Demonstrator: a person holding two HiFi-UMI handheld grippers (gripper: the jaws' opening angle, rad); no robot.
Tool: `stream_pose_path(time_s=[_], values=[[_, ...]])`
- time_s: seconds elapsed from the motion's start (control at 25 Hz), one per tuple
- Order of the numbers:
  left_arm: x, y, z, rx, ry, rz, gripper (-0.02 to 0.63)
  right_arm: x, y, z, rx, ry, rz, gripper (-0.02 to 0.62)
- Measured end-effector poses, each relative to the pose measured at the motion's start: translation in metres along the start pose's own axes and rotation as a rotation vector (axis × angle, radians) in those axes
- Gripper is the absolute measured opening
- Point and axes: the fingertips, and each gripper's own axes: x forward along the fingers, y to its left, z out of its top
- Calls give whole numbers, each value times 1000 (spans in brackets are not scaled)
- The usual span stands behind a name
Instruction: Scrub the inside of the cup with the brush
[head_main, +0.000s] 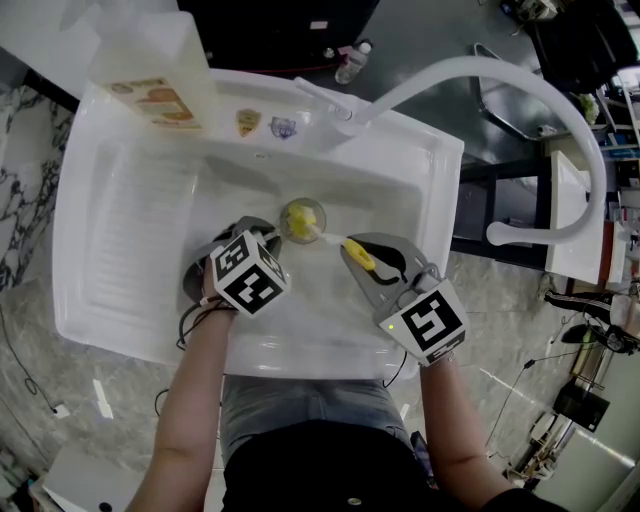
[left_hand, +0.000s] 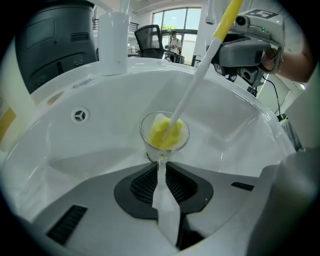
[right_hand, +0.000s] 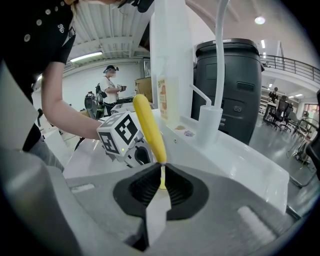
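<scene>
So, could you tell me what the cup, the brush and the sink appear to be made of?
Cup: clear and glossy, the brush head shows through its wall; glass or clear plastic, cannot tell.
Brush: smooth white shaft and yellow handle look like plastic; the yellow head looks like soft sponge.
Sink: glossy white with soft reflections, probably ceramic or moulded plastic.

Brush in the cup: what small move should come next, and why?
Probably twist the brush and stroke it slightly up and down. Its yellow head sits inside the cup, the left gripper clamps the cup's lower end over the sink, and the right gripper pinches the handle.
</scene>
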Motion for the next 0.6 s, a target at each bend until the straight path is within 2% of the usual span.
stream_pose_path(time_s=[0.44,0.6], values=[[-11,0,5,-63,-27,28,66,6,1,1,-42,-16,-4,31],[-29,3,12,-86,-66,72,66,4,2,-2,-31,10,-22,34]])
